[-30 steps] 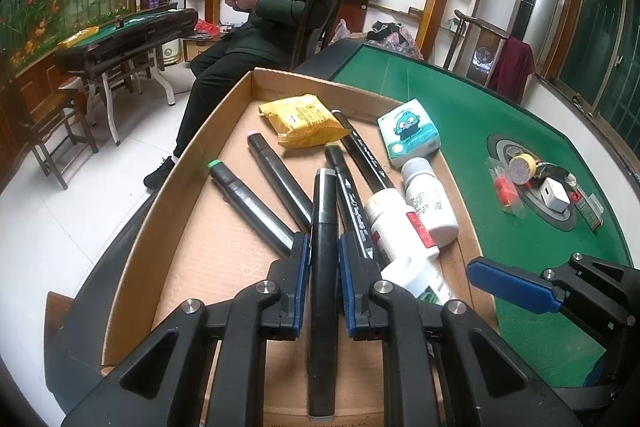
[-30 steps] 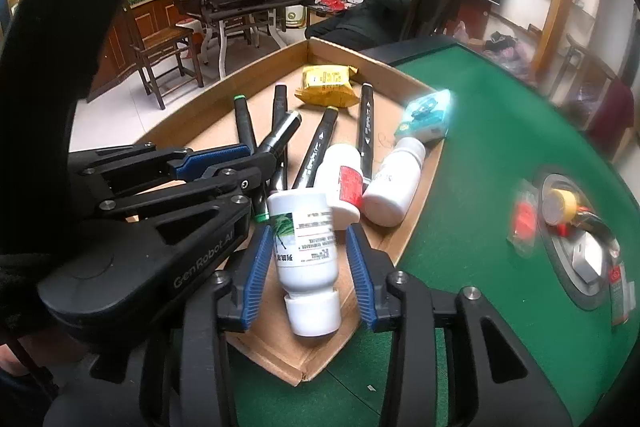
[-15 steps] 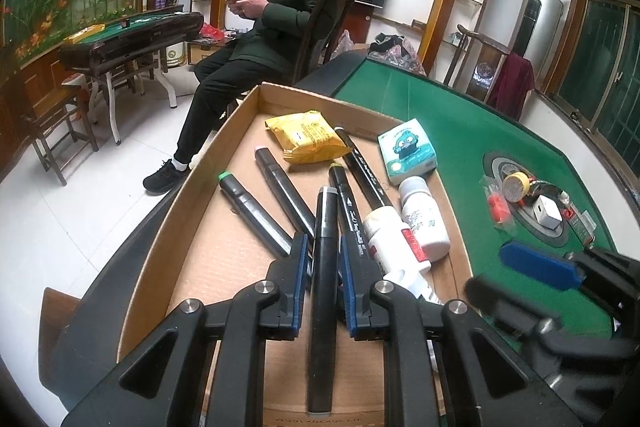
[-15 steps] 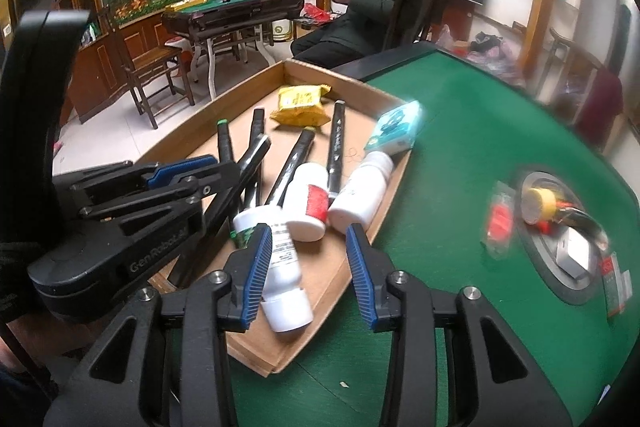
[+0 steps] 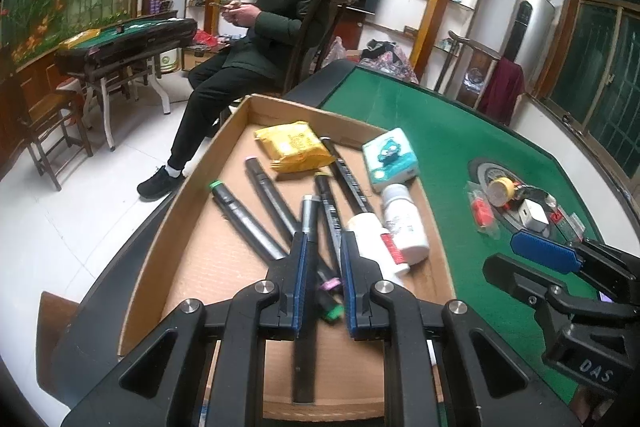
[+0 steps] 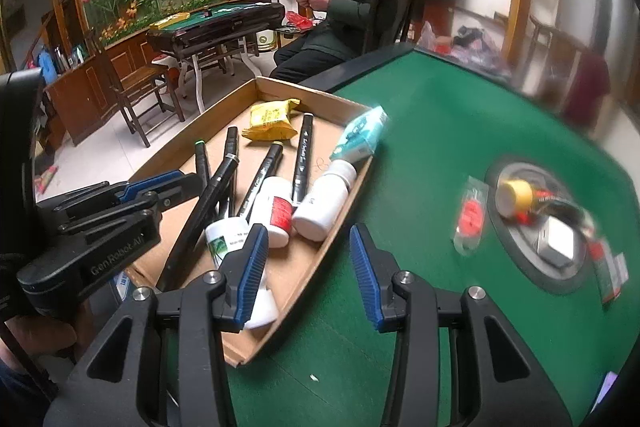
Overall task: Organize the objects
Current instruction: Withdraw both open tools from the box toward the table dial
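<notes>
A cardboard tray (image 5: 200, 255) (image 6: 316, 267) on the green table holds several black markers, white pill bottles (image 5: 404, 219) (image 6: 324, 203), a yellow packet (image 5: 292, 145) (image 6: 272, 119) and a teal box (image 5: 390, 157). My left gripper (image 5: 323, 287) is over the tray, fingers slightly apart around a black marker (image 5: 307, 267) (image 6: 204, 211); the grip looks loose. My right gripper (image 6: 308, 275) is open and empty above the tray's right edge, beside a white bottle with a green label (image 6: 228, 239).
A round recess in the table (image 6: 540, 227) (image 5: 520, 211) holds a yellow tape roll (image 6: 514, 195), a white cube, a red packet (image 6: 472, 215) and small items. A seated man (image 5: 272, 39) is behind the tray. Another table and chairs stand at the left.
My right gripper let go of the green-label bottle, which now lies in the tray, and drew back to the right. My left gripper rose and its fingers opened slightly around the marker.
</notes>
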